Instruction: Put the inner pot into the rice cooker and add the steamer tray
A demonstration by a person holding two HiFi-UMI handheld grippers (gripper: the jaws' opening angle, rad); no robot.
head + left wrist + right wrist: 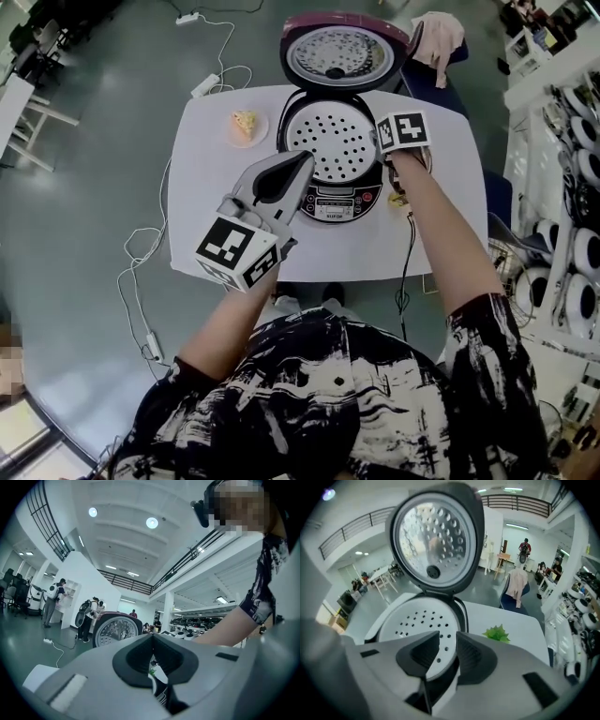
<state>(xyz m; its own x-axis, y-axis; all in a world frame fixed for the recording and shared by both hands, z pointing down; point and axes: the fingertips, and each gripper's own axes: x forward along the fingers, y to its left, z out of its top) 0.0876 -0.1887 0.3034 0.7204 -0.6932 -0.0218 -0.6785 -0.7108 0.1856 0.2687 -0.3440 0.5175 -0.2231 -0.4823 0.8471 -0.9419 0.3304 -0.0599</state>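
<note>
The rice cooker (342,202) stands open on the white table (450,225) with its lid (345,54) tipped back. The white perforated steamer tray (333,141) lies flat in the cooker's mouth and hides whatever is under it. My right gripper (386,155) hangs over the tray's right rim, pointing steeply down. In the right gripper view its jaws (447,637) stand a little apart, and the tray (417,620) shows through the gap without being pressed. My left gripper (305,157) hovers level at the cooker's front left, shut (152,637) on nothing.
A small plate of food (246,125) sits at the table's back left. A green leafy item (498,633) lies right of the cooker. The cooker's cord (405,272) drops off the front edge. A chair with pink cloth (436,37) stands behind the table.
</note>
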